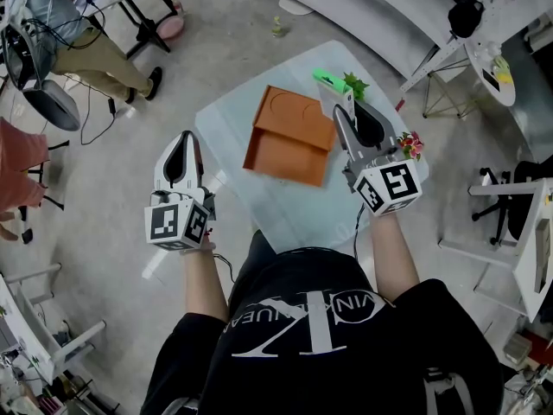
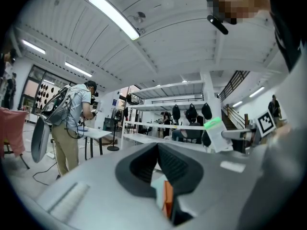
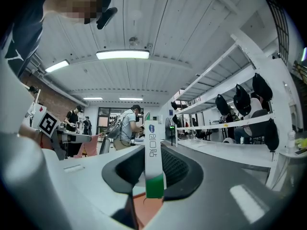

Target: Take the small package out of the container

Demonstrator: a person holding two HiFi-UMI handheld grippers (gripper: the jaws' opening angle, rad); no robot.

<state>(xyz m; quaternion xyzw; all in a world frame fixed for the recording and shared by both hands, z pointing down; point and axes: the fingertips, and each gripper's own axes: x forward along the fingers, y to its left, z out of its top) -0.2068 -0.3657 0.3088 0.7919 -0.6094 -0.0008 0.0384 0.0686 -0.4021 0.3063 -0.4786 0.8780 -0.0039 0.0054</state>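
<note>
1. The left gripper (image 1: 182,142) is held level off the table's near-left side. Its jaws are closed tip to tip with nothing between them.
2. The right gripper (image 1: 346,116) is held level over the table's right side. Its jaws are partly apart and clamped on the package (image 3: 153,147).
3. The package is a narrow white strip held in the air, clear of the container. Its long axis runs up and down, standing upright across the jaws. In the head view and the left gripper view a green end points up. The right gripper view shows a green band at its lower end.
4. The container (image 1: 289,141) is a flat orange box. It lies on the pale table (image 1: 226,119), left of the package and below it.
5. A plant (image 1: 355,83) stands just beyond the package, and flowers (image 1: 411,143) are beside the right gripper.
6. Farther off, a person (image 1: 78,41) stands at a desk, and white shelves (image 2: 163,87) line the room.
</note>
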